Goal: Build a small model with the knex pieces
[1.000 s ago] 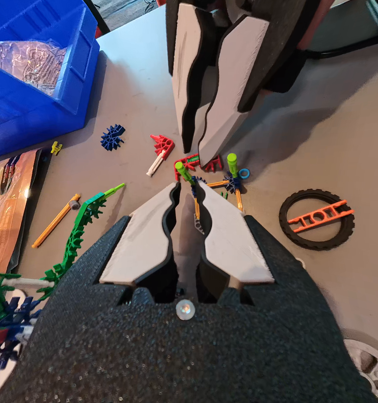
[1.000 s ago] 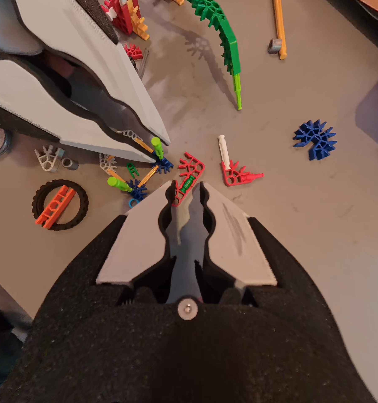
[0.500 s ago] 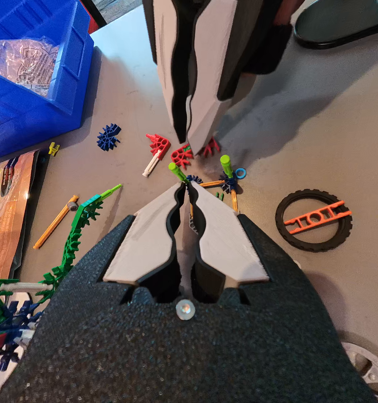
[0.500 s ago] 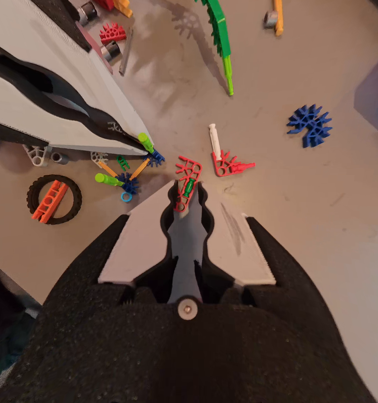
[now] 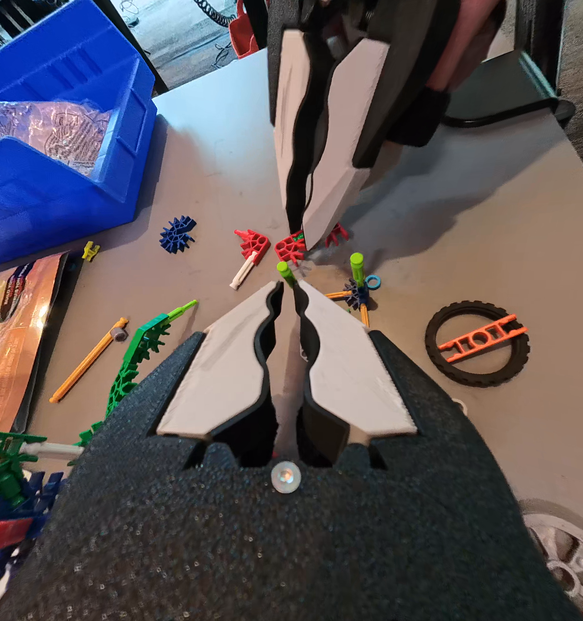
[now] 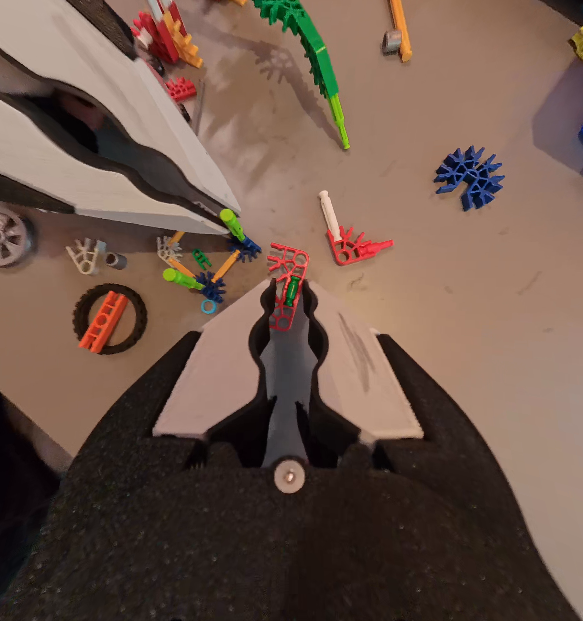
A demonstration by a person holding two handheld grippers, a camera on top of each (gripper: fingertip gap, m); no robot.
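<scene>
My right hand-held gripper (image 6: 288, 285) pinches the red connector (image 6: 288, 285), long axis toward 12 o'clock, while my left hand-held gripper (image 5: 287, 288), nearly shut, grips the lime rod (image 5: 285, 273) at 10 o'clock on the tabletop (image 6: 451, 336).

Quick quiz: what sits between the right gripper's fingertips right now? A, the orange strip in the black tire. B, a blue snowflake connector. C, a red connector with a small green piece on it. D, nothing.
C: in the right wrist view the right gripper has its fingertips on either side of the red connector carrying the small green piece.
</scene>
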